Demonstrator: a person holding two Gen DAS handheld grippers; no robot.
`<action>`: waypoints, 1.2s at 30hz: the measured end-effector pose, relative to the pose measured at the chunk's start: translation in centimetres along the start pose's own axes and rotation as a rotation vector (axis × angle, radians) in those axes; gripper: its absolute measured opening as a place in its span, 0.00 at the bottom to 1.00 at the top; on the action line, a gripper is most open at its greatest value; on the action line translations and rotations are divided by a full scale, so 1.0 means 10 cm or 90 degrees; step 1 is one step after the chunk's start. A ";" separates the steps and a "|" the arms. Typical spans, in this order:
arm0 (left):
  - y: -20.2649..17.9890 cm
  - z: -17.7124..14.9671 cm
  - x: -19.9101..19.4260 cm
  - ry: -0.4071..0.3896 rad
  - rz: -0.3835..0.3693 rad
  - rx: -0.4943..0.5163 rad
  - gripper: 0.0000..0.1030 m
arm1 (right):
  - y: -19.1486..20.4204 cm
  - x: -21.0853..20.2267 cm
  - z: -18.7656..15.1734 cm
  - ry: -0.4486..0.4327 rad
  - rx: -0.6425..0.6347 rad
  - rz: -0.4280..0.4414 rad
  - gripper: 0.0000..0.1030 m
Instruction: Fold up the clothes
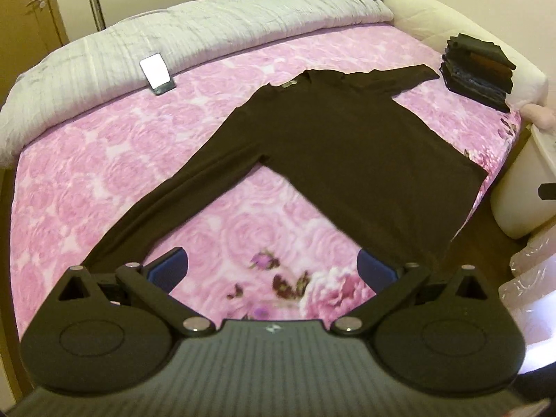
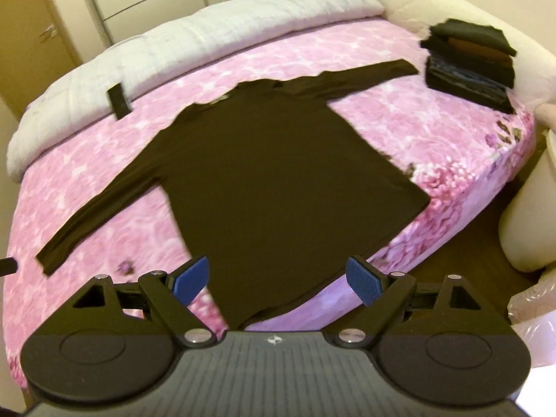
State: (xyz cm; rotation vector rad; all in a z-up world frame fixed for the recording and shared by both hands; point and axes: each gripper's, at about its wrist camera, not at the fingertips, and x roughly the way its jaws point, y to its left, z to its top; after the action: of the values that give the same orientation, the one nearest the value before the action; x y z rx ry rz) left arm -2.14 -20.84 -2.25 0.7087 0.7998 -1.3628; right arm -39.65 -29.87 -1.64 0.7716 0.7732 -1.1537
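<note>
A dark brown long-sleeved shirt (image 1: pixel 340 146) lies flat and spread on the pink floral bedspread (image 1: pixel 104 160), sleeves out to both sides. It also shows in the right wrist view (image 2: pixel 278 173). My left gripper (image 1: pixel 272 269) is open and empty, above the bedspread between the near sleeve and the shirt's hem. My right gripper (image 2: pixel 278 283) is open and empty, hovering over the shirt's hem near the bed's front edge.
A stack of folded dark clothes (image 1: pixel 477 67) sits at the bed's far right, also seen in the right wrist view (image 2: pixel 471 66). A phone (image 1: pixel 157 73) leans on the grey-white duvet (image 1: pixel 208 27). A cream headboard (image 2: pixel 521 208) curves on the right.
</note>
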 end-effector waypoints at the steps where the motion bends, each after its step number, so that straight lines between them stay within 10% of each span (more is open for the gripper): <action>1: 0.03 -0.05 -0.02 0.002 -0.003 -0.004 0.99 | 0.09 -0.04 -0.04 0.003 -0.011 -0.002 0.85; 22: 0.20 -0.32 -0.16 -0.014 -0.022 -0.011 0.99 | 0.63 -0.13 -0.45 0.062 -0.063 -0.040 0.86; 36: 1.01 -0.64 -0.16 0.030 0.126 -0.083 0.99 | 1.13 0.47 -0.05 0.046 -0.210 0.109 0.86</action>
State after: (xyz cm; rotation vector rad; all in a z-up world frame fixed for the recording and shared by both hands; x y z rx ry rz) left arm 7.39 -13.80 -4.63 0.7011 0.8251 -1.1091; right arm -27.72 -29.19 -4.49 0.5918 0.9126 -0.8222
